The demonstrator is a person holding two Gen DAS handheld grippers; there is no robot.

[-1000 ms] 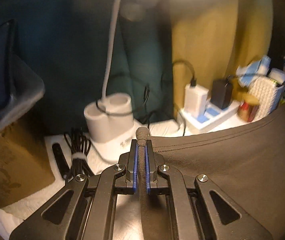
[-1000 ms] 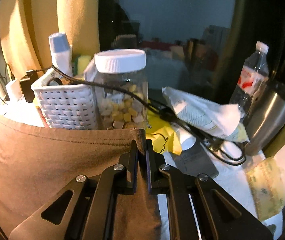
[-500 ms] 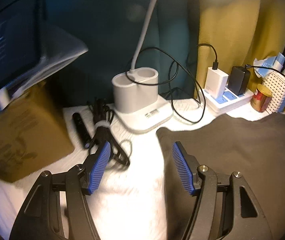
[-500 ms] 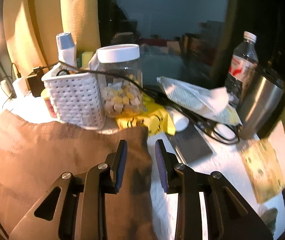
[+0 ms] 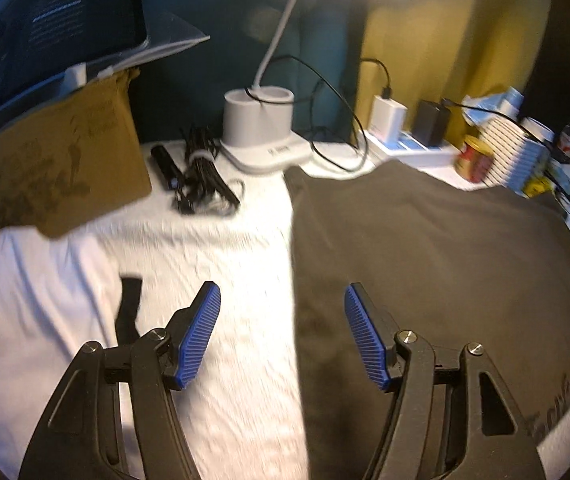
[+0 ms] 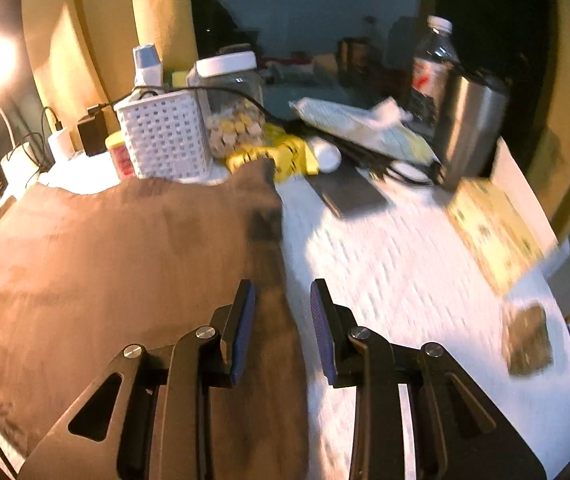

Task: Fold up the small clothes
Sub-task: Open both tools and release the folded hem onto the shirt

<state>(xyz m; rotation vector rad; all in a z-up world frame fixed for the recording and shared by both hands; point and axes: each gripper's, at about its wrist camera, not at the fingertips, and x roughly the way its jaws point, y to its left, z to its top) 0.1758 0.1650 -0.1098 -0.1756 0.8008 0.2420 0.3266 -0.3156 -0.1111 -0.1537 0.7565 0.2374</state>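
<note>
The flat brown cotton garment point(image 5: 437, 272) is straddled at its side edges by the left gripper point(image 5: 283, 336) and right gripper point(image 6: 283, 320), jaws released and empty.

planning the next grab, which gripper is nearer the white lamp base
Left. The left gripper faces the white lamp base just past the brown garment's corner; the right gripper sits at the garment's opposite edge, by the white basket.

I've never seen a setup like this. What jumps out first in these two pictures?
A brown garment lies spread flat on the white table cover, filling the middle. Over its side edges hover two open grippers, the left gripper and the right gripper. Behind it a glowing desk lamp and a white basket stand among clutter.
</note>
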